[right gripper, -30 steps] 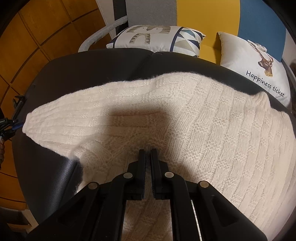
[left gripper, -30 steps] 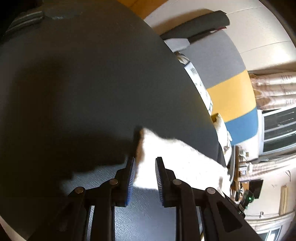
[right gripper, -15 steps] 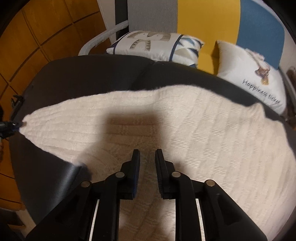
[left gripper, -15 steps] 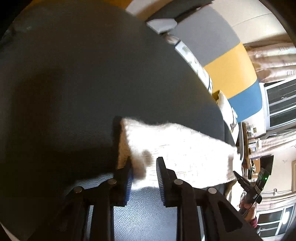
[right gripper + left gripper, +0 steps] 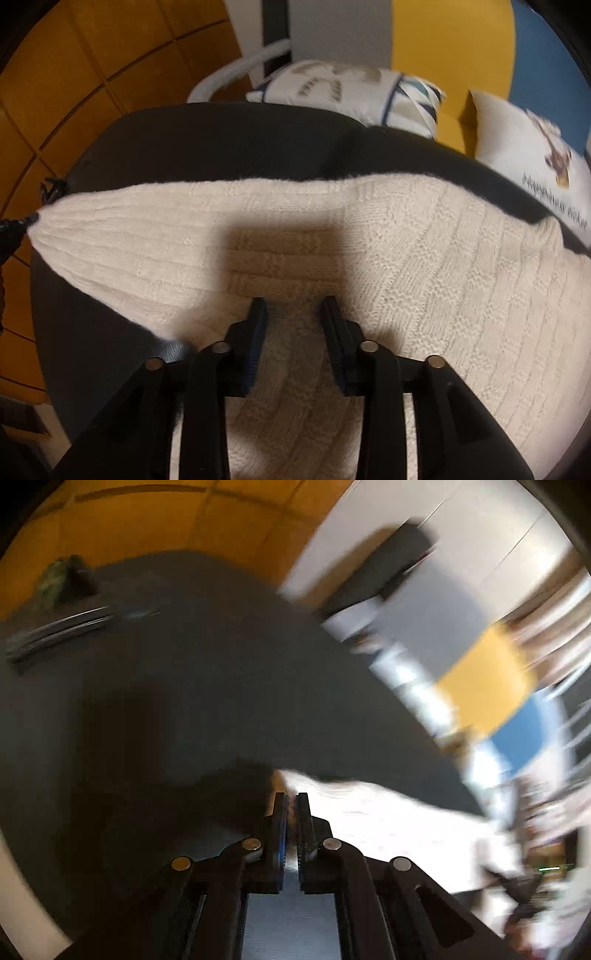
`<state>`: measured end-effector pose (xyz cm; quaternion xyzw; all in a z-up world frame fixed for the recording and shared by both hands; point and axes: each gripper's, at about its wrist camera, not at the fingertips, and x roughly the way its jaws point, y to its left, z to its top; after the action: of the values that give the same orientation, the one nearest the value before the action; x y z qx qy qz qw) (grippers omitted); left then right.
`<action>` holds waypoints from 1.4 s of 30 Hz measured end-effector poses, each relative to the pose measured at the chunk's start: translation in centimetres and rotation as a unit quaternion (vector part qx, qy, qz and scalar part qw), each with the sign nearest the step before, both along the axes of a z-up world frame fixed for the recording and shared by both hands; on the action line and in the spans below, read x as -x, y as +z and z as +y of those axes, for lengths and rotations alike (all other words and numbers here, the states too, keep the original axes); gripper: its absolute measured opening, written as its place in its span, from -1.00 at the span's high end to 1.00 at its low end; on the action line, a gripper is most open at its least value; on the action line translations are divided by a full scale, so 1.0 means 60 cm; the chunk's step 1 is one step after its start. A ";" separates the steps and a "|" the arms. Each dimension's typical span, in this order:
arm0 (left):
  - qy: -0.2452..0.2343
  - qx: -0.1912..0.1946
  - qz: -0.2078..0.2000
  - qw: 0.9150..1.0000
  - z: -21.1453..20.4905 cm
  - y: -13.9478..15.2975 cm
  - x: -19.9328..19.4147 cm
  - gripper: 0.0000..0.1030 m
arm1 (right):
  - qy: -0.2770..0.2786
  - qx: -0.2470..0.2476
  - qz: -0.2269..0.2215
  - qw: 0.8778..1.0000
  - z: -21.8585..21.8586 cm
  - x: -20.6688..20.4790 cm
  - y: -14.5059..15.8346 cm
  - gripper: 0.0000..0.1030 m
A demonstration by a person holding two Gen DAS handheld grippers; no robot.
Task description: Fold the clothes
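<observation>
Dark table [image 5: 229, 155] bears cream sweater [image 5: 424, 266], sleeve stretched leftward; left jaws pinch cuff; right jaws gape.

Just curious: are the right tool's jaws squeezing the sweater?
No, the right gripper stands open above the cream sweater, gripping nothing.

The sweater [image 5: 424, 280] is cream knitted cloth, ribbed along the sleeve at the left of the frame and in a raised basket-weave over the body, soft and matt. The dark table [image 5: 229, 144] under it looks like smooth leatherette with a faint sheen. The right gripper [image 5: 293, 308] is matt black plastic with small bright metal pins and ridged blue pads; the left gripper [image 5: 291, 803] looks the same. The two cushions [image 5: 354, 88] at the upper right are smooth printed cloth.
</observation>
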<state>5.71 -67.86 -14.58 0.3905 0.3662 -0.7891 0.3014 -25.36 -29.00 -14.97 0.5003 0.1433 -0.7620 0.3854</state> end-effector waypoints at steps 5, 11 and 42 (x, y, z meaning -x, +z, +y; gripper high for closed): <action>0.021 0.001 -0.059 0.998 -0.006 -0.007 0.036 0.84 | 0.015 0.008 0.019 1.000 -0.010 -0.019 0.011 0.13; 0.065 0.043 -0.045 0.996 -0.007 0.070 0.024 0.78 | 0.006 0.008 0.021 1.000 0.026 -0.035 0.006 0.13; -0.328 -0.024 0.092 0.940 0.410 0.059 0.427 0.48 | -0.092 0.151 -0.023 0.984 0.323 -0.042 0.005 -0.16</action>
<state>-19.92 -43.28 -11.05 0.4219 0.2631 -0.8674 -0.0186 -22.82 -9.61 -14.66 0.4644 -0.0290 -0.7957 0.3878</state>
